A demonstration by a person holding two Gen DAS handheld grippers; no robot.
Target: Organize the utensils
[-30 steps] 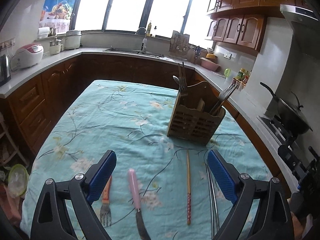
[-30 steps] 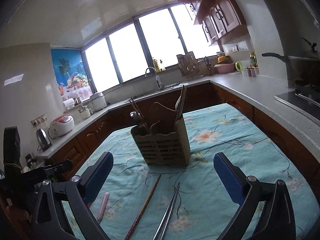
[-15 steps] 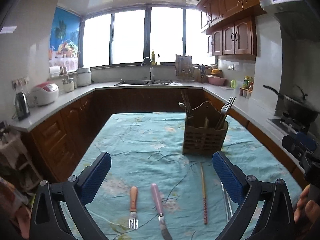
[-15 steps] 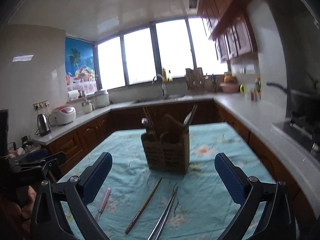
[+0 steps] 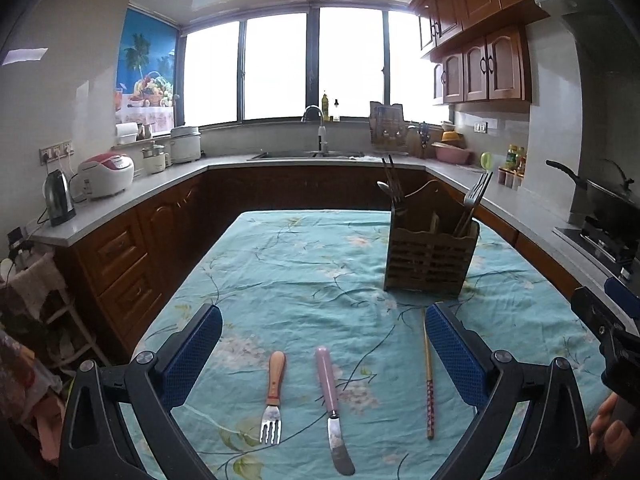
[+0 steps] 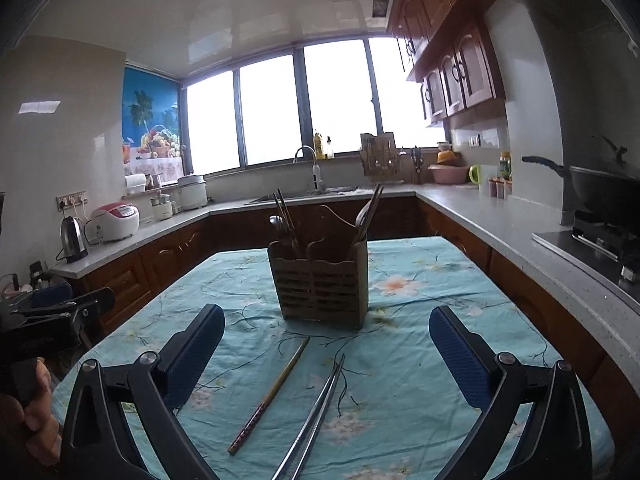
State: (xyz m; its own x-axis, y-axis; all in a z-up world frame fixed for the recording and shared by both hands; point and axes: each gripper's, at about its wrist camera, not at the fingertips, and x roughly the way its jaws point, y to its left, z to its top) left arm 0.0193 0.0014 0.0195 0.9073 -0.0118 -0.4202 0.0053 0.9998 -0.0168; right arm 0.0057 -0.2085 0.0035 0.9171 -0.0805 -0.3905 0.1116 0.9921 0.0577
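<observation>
A wooden utensil caddy [image 5: 430, 256] stands on the teal floral tablecloth [image 5: 304, 276], holding chopsticks, a spoon and forks; it also shows in the right wrist view [image 6: 322, 282]. In front of it lie a fork with an orange handle [image 5: 274, 396], a pink-handled knife [image 5: 332, 400] and a bamboo chopstick [image 5: 428, 376]. The right wrist view shows the chopstick [image 6: 272, 392] and a pair of metal chopsticks [image 6: 316, 416]. My left gripper [image 5: 322, 356] is open and empty above the fork and knife. My right gripper [image 6: 326, 356] is open and empty above the chopsticks.
Dark wood cabinets and a grey counter [image 5: 132, 196] wrap the room, with a kettle [image 5: 58, 198], a rice cooker [image 5: 106, 174] and a sink tap [image 5: 318, 128]. A wok [image 6: 600, 190] sits on the stove at right. The table's left edge [image 5: 188, 276] drops to the floor.
Both grippers have pulled back and tilted level, so the caddy looks farther away and more of the room shows. The utensils on the cloth have not moved.
</observation>
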